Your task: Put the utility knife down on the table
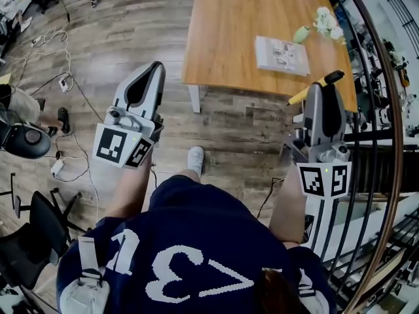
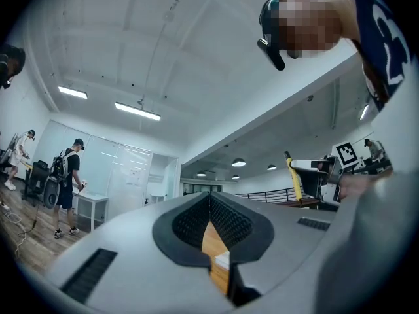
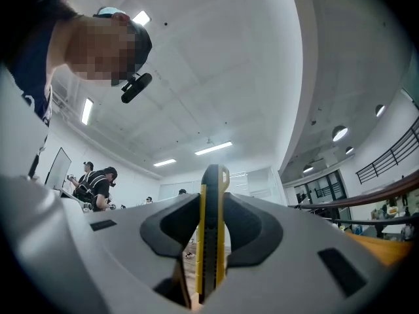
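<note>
Utility knife (image 3: pixel 211 241), slim, yellow and black, stands clamped in the right gripper (image 3: pixel 211 205) at lower centre; the left gripper's (image 2: pixel 210 205) ribbed pads (image 2: pixel 230 224) close on nothing.

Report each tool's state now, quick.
Left tool: closed, holding nothing.
Right tool: closed on the knife.

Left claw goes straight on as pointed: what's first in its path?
Likely the wooden table, at its near edge; the left claw aims at it, nothing between. Height unclear, so it might pass above.
</note>
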The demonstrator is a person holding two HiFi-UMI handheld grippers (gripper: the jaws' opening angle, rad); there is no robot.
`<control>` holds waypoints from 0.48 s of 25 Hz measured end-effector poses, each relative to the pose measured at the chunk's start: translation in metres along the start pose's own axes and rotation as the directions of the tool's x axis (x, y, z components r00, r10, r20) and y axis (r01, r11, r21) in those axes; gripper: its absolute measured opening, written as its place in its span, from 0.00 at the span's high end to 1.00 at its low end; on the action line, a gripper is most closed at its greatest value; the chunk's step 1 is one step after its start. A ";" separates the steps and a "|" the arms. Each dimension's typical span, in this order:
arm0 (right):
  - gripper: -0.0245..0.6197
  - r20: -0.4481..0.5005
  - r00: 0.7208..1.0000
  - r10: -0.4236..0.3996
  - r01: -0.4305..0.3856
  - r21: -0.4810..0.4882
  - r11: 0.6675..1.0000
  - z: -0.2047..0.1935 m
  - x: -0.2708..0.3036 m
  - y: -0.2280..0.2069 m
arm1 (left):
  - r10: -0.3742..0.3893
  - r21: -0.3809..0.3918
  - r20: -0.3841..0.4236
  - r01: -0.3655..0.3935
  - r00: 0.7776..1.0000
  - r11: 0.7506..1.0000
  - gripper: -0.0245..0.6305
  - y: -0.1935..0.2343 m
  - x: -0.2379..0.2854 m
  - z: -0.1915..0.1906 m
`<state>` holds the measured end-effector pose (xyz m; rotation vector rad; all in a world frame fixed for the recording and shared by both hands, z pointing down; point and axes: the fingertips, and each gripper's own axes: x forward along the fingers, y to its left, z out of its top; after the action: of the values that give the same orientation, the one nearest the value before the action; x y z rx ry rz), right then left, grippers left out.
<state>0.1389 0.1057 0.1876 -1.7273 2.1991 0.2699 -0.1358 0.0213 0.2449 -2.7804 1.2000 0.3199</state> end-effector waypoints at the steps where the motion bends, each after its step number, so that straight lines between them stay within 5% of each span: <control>1: 0.77 0.002 1.000 -0.006 0.006 -0.004 1.000 -0.002 0.013 -0.004 | -0.006 -0.001 0.006 0.006 1.000 1.000 0.94 0.011 0.012 0.000; 12: 0.77 -0.005 0.997 -0.072 0.072 -0.030 0.997 -0.028 0.096 -0.034 | -0.055 -0.028 -0.019 0.054 0.998 0.998 0.94 0.079 0.091 -0.029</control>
<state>0.1480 0.0008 0.1795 -1.8219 2.1425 0.2816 -0.1287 -0.1021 0.2516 -2.8401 1.1295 0.3075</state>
